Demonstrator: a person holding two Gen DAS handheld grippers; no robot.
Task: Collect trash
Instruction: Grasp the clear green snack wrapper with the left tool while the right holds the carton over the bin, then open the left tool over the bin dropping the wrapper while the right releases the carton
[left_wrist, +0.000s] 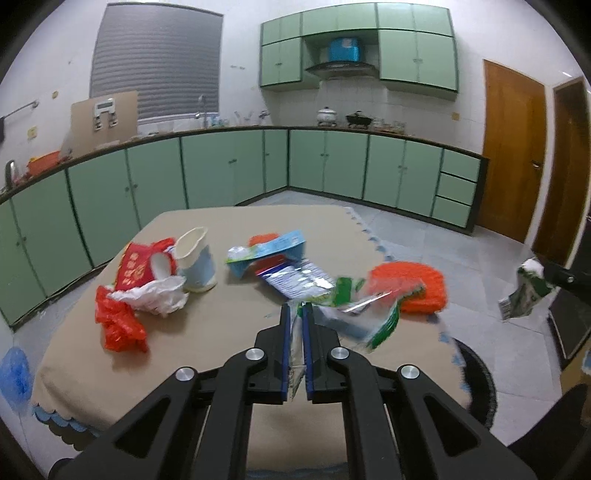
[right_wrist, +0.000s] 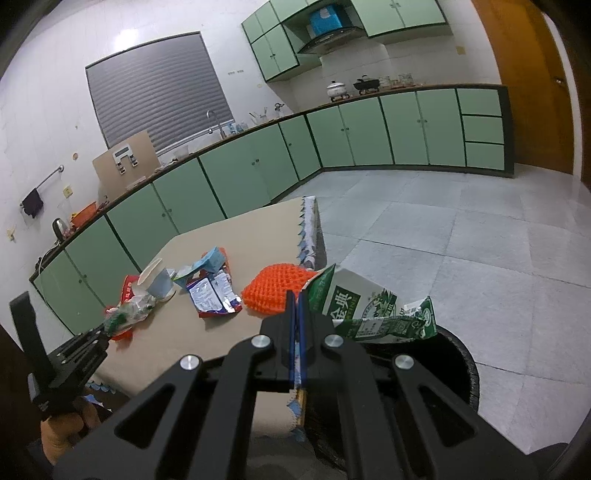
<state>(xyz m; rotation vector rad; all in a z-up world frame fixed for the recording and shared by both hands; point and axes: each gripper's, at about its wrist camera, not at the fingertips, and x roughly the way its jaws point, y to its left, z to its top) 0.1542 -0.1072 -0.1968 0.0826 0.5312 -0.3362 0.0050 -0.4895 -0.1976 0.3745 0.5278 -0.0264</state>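
The left gripper (left_wrist: 296, 314) is clamped on a clear plastic wrapper (left_wrist: 354, 314) with green print, which hangs blurred above the table (left_wrist: 207, 332). The right gripper (right_wrist: 296, 299) has its 2 fingers pressed together on the edge of a flattened green and white milk carton (right_wrist: 365, 306), held over the dark round bin (right_wrist: 458, 365) that stands on the floor just beside the table's corner.

On the beige tablecloth lie more scraps: a red plastic bag (left_wrist: 120, 325), a crumpled white bag (left_wrist: 155, 295), a red packet (left_wrist: 135, 267), and a paper cup (left_wrist: 195, 260) standing upright next to them. Near the middle is a torn light blue box (left_wrist: 266, 254) resting against a silver and blue foil packet (left_wrist: 295, 280). An orange knitted mat (left_wrist: 410, 288) lies near the table's right edge, partly behind the wrapper.
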